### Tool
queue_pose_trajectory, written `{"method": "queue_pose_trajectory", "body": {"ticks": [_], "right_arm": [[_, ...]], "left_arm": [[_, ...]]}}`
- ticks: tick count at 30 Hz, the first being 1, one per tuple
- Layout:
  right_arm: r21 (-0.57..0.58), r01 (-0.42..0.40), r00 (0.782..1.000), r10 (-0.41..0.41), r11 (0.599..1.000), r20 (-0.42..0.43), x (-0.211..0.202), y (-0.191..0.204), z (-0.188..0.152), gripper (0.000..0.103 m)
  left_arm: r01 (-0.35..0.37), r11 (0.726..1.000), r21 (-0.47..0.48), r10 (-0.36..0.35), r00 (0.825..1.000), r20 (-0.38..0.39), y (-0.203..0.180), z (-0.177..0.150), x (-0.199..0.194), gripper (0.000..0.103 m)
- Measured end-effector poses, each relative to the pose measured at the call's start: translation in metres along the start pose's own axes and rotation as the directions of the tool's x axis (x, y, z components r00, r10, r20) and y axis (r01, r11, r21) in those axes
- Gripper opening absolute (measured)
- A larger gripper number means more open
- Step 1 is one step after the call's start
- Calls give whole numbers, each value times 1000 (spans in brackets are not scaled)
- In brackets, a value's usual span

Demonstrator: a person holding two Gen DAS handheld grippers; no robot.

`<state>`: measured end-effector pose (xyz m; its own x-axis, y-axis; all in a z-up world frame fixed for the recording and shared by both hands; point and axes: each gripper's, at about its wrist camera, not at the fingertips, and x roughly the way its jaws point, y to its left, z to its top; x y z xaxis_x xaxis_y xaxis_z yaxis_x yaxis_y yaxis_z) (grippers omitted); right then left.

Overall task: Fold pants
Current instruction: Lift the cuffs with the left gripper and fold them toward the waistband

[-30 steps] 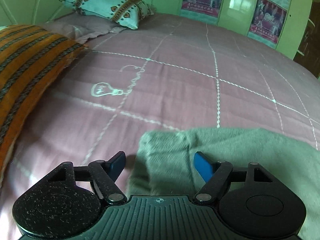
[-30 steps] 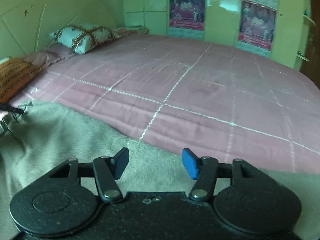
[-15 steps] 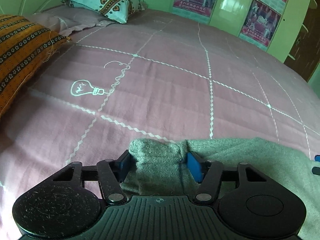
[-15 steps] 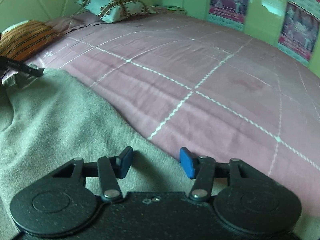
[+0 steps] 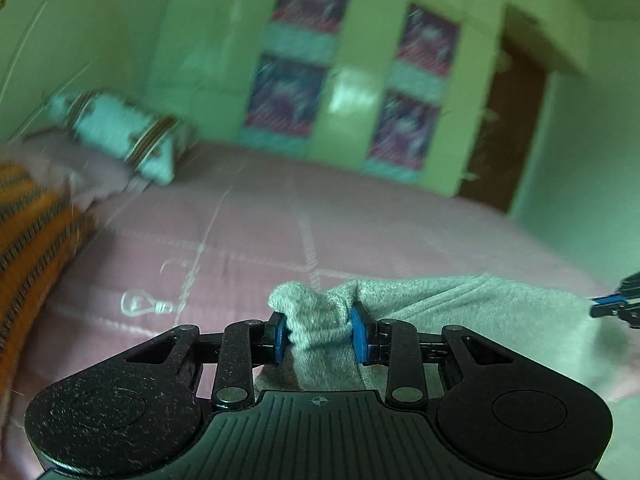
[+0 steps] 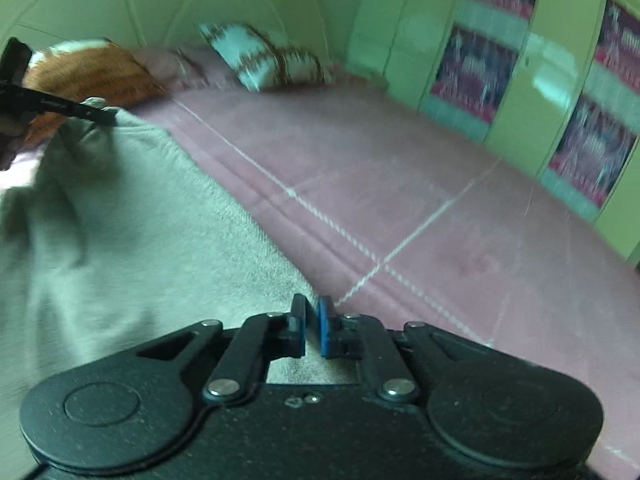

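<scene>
The grey-green pants (image 5: 480, 312) lie on the pink bedspread (image 5: 260, 232). My left gripper (image 5: 319, 334) is shut on a bunched corner of the pants and holds it lifted off the bed. My right gripper (image 6: 312, 330) is shut on the pants' far edge (image 6: 140, 240), with a thin fold between the pads. The left gripper also shows at the upper left of the right wrist view (image 6: 60, 108), holding the raised corner. The right gripper's tip shows at the right edge of the left wrist view (image 5: 616, 306).
An orange striped cushion (image 5: 28, 232) lies at the left. A light patterned pillow (image 5: 116, 132) sits at the head of the bed. Green wardrobe doors with posters (image 5: 348, 80) stand behind the bed. The bedspread (image 6: 400, 200) stretches right of the pants.
Both grippers have closed on the pants' edge and lifted it. Both views have tilted up toward the wardrobe, with motion blur.
</scene>
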<state>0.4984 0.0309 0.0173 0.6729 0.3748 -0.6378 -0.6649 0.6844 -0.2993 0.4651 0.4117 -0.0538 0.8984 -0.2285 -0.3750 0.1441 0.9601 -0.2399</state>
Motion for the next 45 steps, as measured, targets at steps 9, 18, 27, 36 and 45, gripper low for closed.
{"method": "queue_pose_trajectory", "body": {"ticks": [9,18,27,36,45], "right_arm": [[-135,37,999,-35,990,22,-112,95,-65,1],[351,22,998,-40,936,44,-157,113,-112,21],[682,-22,999,-3,731,36,-131,84,-132,47],[904,-77,995,95,420,41,-65,53,-157,41],[963,-112,987,141,247,79,-31,45,-174,32]], "left_arm": [[2,1000,-24,-3,1000,-29,15,-67,-121,56],[-185,929,-321,154,981,-118,12,-136,-202,78],[-75,773,-630,42,997,-67,7,-140,-205,78],[-167,760,-627,87,984,-156,0,-144,-177,77],[-129,653,-746,67,991,-113,24,-152,-162,55]]}}
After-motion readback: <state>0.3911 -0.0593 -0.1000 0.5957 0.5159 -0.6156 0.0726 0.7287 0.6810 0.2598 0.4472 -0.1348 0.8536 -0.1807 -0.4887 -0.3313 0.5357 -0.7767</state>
